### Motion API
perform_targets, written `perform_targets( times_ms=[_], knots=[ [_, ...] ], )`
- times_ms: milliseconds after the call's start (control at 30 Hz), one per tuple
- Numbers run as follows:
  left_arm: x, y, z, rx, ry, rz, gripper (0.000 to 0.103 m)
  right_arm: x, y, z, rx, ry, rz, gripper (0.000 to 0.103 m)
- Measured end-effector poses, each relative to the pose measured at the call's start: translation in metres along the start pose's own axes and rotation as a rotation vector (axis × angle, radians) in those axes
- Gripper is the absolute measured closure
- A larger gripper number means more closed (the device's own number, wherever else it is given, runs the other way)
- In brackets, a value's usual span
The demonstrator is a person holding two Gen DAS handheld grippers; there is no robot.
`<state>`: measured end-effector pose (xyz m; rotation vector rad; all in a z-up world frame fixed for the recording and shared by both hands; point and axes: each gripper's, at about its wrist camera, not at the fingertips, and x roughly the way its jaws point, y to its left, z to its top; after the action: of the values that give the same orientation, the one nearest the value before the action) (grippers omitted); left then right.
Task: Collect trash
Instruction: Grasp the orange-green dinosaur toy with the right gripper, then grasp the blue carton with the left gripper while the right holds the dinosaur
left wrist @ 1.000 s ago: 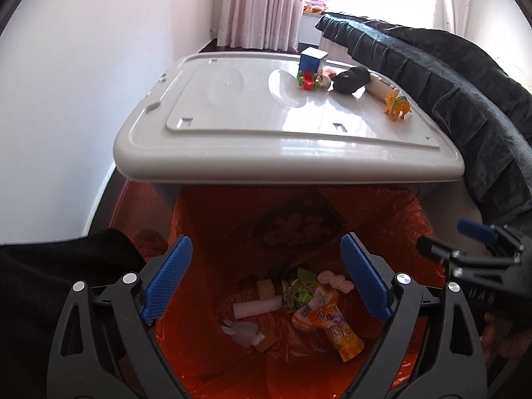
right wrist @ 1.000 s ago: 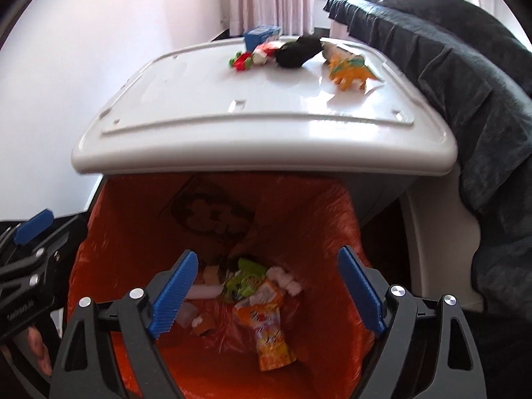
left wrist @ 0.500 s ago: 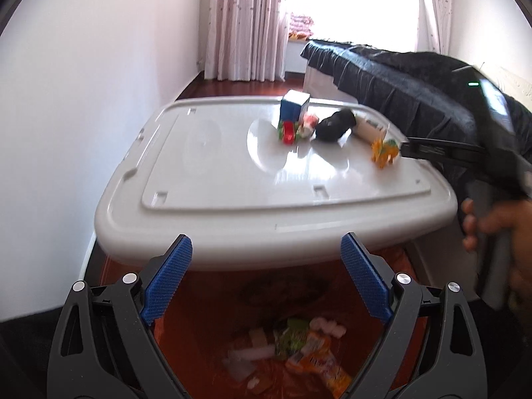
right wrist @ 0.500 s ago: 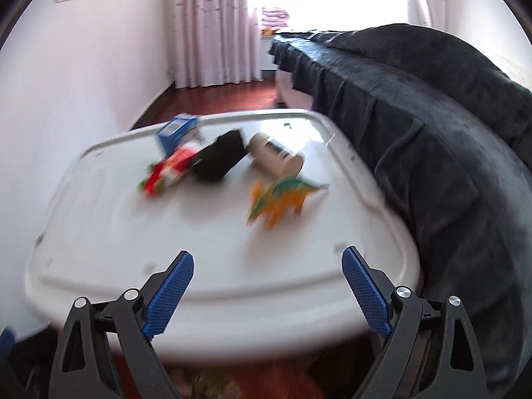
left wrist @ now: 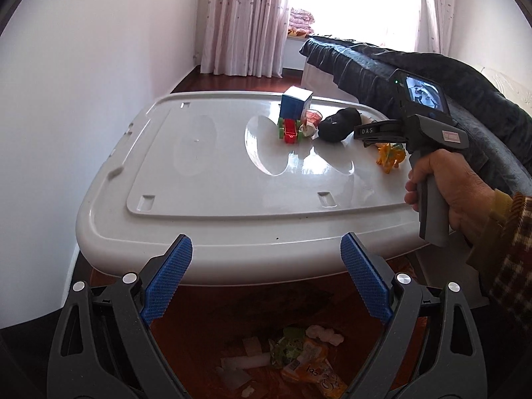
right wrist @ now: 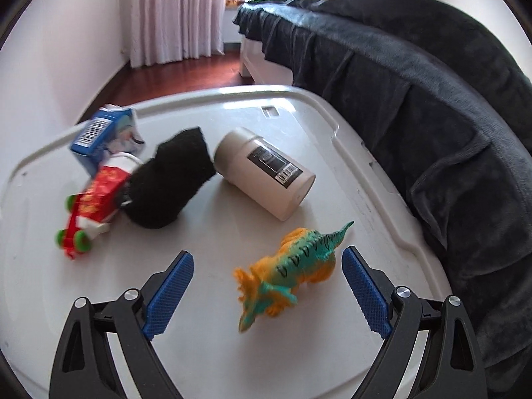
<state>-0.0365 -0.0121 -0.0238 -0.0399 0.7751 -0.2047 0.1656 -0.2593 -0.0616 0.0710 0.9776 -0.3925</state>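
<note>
On the white storage-box lid (right wrist: 299,106) lie a blue carton (right wrist: 106,139), a red and white wrapper (right wrist: 106,183), a black sock (right wrist: 169,179), a white cup on its side (right wrist: 262,173), a red toy car (right wrist: 79,229) and an orange dinosaur (right wrist: 289,269). My right gripper (right wrist: 267,294) is open and empty, low over the lid with the dinosaur between its fingers. My left gripper (left wrist: 266,279) is open and empty above the orange-lined bin (left wrist: 206,326), which holds wrappers (left wrist: 309,362). The right gripper's body (left wrist: 422,126) shows in the left wrist view.
A dark blanket-covered sofa (right wrist: 415,83) runs along the lid's right side. A white wall (left wrist: 83,83) is close on the left. Curtains (left wrist: 246,20) and a bright window are at the back, with red-brown floor before them.
Both grippers have risen out of the bin. The right gripper moved forward over the lid to the dinosaur. The left gripper lifted and stays above the bin's edge.
</note>
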Motion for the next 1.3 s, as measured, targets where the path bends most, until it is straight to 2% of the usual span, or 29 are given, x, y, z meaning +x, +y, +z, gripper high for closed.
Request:
perform_targets(
  times_ms=[167,367,533,767,867,1067,1233,1300],
  knots=[
    [0.000,0.002,0.000,-0.014,-0.001,-0.006,0.014,0.013,-0.009,0.000,0.014,0.044,-0.002,0.039],
    [0.001,-0.002,0.002,0.001,0.001,-0.005,0.014,0.006,-0.018,-0.010,-0.034,0.033,0.054,0.040],
    [0.004,-0.005,0.017,-0.003,-0.009,-0.015,0.014,-0.011,-0.027,-0.020,-0.048,-0.001,0.099,0.040],
    [0.054,-0.019,0.074,0.031,0.006,-0.028,0.014,-0.045,-0.037,-0.019,-0.093,-0.078,0.157,0.040],
    [0.081,-0.021,0.098,0.014,0.033,-0.050,0.015,-0.063,-0.043,-0.015,-0.104,-0.125,0.178,0.040],
    [0.131,-0.018,0.143,0.001,0.051,-0.045,0.015,-0.083,-0.053,-0.013,-0.123,-0.185,0.213,0.040],
    [0.179,-0.027,0.190,0.054,0.066,-0.079,0.015,-0.087,-0.057,-0.008,-0.102,-0.187,0.254,0.040],
    [0.203,-0.036,0.205,0.103,0.083,-0.068,0.015,-0.090,-0.059,-0.008,-0.100,-0.196,0.260,0.040]
  ],
)
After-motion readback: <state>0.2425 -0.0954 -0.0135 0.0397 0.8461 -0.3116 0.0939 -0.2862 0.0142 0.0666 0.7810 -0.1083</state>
